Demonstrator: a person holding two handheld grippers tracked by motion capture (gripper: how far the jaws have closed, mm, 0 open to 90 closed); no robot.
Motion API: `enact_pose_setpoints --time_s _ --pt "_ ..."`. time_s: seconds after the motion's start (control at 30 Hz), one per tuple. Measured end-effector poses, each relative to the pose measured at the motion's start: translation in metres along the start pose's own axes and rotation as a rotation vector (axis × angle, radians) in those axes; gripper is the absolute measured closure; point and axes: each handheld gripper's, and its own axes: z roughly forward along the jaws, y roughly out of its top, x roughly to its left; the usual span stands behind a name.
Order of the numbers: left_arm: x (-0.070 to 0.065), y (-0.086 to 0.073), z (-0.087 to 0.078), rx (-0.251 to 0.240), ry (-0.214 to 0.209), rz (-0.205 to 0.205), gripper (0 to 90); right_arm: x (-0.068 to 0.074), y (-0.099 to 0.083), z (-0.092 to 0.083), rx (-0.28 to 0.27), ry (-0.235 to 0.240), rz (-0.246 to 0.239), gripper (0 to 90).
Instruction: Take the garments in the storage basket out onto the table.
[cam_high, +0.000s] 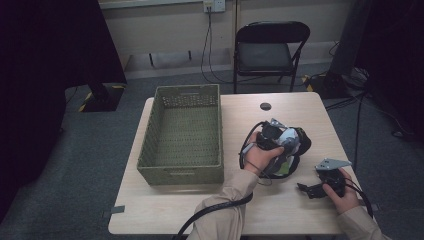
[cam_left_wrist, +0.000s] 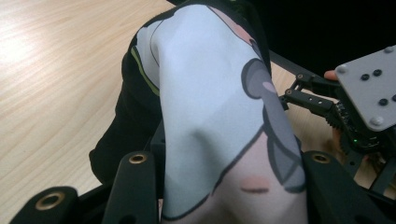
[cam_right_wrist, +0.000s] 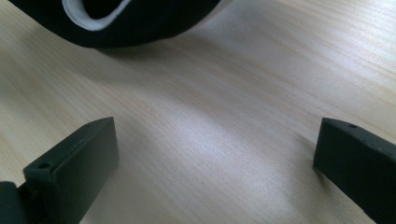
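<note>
1. The left gripper (cam_left_wrist: 224, 186) is clamping its jaws on a black garment (cam_high: 292, 145) with a pale printed panel, the cloth bulging up between them.
2. The right gripper (cam_right_wrist: 215, 158) is holding its jaws wide apart over bare table (cam_right_wrist: 224, 93), gripping nothing.
3. The garment's dark edge is lying well ahead of the right jaws, apart from them.

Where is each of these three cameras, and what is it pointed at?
High view: above the person's side, looking down on the table and green basket; forearms, both hands.
Left gripper view: on the left gripper, looking along its fingers, shut on a printed cloth item.
Right gripper view: on the right gripper, low over the tabletop, fingers apart.
All share the cloth item.
</note>
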Motion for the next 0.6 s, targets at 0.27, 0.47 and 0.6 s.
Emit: enact_pose_setpoints --time_s 0.27,0.47,0.6 --pt "0.003 -0.008 0.009 0.006 0.023 0.001 56.7 0.0 0.0 0.0 0.001 0.0 0.0 0.0" --pt "0.005 -0.015 0.014 0.005 0.035 -0.013 56.4 0.0 0.0 0.0 0.001 0.0 0.001 0.0" --pt "0.007 -0.018 0.015 -0.002 0.046 -0.024 55.5 0.0 0.0 0.0 0.001 0.0 0.001 0.0"
